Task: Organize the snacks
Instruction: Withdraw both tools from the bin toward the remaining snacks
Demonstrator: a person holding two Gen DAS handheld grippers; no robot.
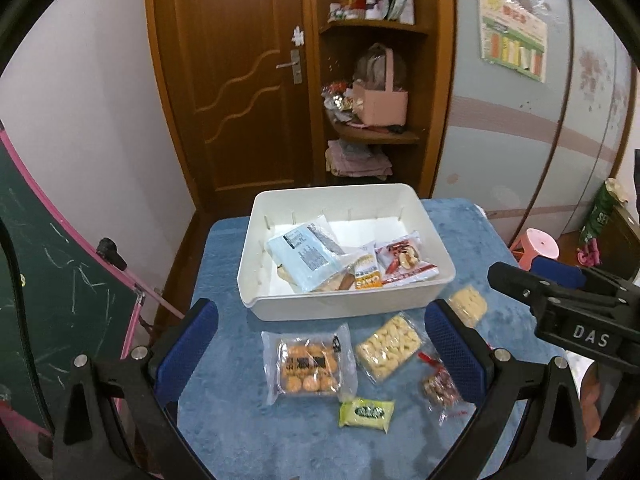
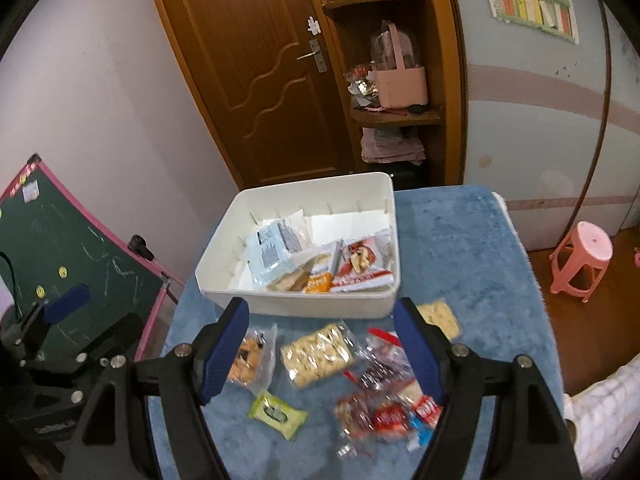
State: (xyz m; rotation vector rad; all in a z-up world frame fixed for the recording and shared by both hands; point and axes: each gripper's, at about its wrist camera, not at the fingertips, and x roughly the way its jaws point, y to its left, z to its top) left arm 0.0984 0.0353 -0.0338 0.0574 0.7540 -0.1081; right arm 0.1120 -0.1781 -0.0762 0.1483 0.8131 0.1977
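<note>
A white box (image 1: pixel 344 300) sits at the far side of the blue tabletop (image 1: pixel 240 432), with some snack packs (image 1: pixel 308 256) inside. More snacks lie on the near side: a cookie pack (image 1: pixel 308 364), a yellow cracker pack (image 1: pixel 388 346) and a small green pack (image 1: pixel 366 412). The left gripper (image 1: pixel 320 360) and the right gripper (image 2: pixel 320 352) hang above them, fingers wide apart, holding nothing.
</note>
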